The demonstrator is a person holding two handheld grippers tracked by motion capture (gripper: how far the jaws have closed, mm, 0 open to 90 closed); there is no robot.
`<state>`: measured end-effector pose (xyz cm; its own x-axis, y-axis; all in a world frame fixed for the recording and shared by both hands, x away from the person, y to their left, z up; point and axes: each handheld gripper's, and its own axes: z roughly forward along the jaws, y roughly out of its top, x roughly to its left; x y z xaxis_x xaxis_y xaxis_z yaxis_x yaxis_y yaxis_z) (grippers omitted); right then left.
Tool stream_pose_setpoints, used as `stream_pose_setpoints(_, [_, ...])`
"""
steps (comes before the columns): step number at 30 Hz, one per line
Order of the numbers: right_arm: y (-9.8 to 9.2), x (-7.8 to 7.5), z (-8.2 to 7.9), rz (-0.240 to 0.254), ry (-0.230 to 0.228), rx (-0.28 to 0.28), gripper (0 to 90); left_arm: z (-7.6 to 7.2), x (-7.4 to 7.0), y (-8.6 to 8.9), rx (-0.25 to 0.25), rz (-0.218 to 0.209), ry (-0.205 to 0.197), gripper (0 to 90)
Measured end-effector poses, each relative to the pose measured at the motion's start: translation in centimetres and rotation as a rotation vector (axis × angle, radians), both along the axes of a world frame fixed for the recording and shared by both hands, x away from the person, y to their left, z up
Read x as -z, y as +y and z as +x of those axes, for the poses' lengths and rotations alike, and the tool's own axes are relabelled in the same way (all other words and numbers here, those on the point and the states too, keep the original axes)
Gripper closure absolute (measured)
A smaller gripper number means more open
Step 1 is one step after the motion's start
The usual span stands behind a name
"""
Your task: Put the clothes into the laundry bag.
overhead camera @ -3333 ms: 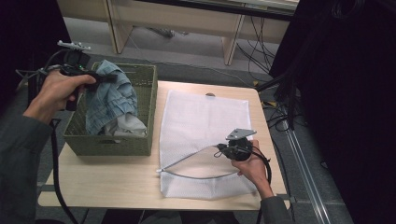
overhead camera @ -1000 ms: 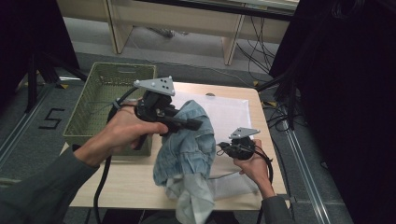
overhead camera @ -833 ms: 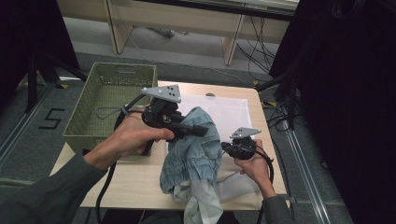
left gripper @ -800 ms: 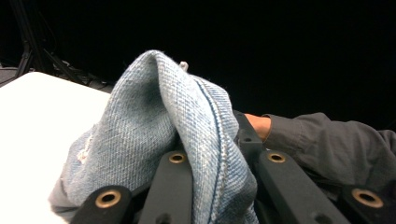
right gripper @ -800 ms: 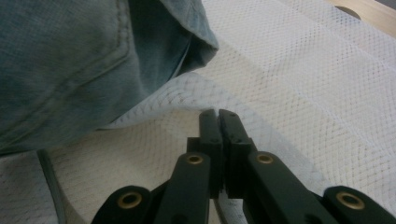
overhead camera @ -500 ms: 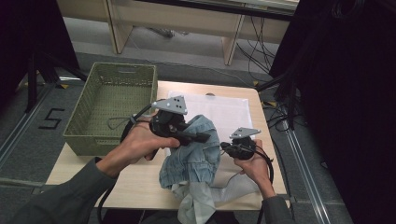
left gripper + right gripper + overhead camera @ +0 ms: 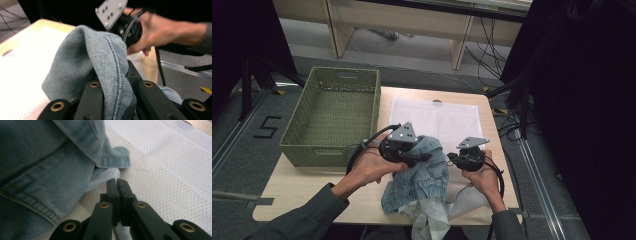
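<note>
A light blue denim garment (image 7: 422, 180) hangs from my left gripper (image 7: 426, 157), which is shut on a fold of it just above the table. In the left gripper view the denim (image 7: 100, 57) bulges up between the black jaws and hides their tips. The garment's lower part lies over the near end of a white mesh bag (image 7: 437, 117), and some of it droops past the table's front edge. My right gripper (image 7: 452, 158) sits just right of the denim. Its jaws are pressed together (image 7: 116, 181) on the mesh bag's (image 7: 162, 170) edge, with denim (image 7: 37, 170) right beside them.
An empty green woven basket (image 7: 312, 155) stands on the left part of the wooden table (image 7: 302, 190). Cables and dark stands crowd the floor to the right and behind. The other hand and its gripper (image 7: 125, 22) are close ahead in the left gripper view.
My left gripper has carried the denim out of the basket, rightward and down, until it rests on the near end of the mesh bag. The right gripper has stayed put.
</note>
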<state>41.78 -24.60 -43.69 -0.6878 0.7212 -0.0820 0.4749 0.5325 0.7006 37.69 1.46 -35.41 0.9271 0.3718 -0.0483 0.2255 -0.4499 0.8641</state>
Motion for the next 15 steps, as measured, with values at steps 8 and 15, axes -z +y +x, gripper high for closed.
stream_pose_setpoints(8, [-0.2, 0.2, 0.5, -0.004, 0.000, 0.016, 90.0, 0.3, 3.3, -2.1, 0.025, 0.090, 0.029, 79.1])
stream_pose_setpoints(15, [-0.6, 0.2, 1.0, 0.004, 0.001, 0.033, 90.0, 0.7, 7.5, -3.2, 0.056, 0.199, 0.081, 78.6])
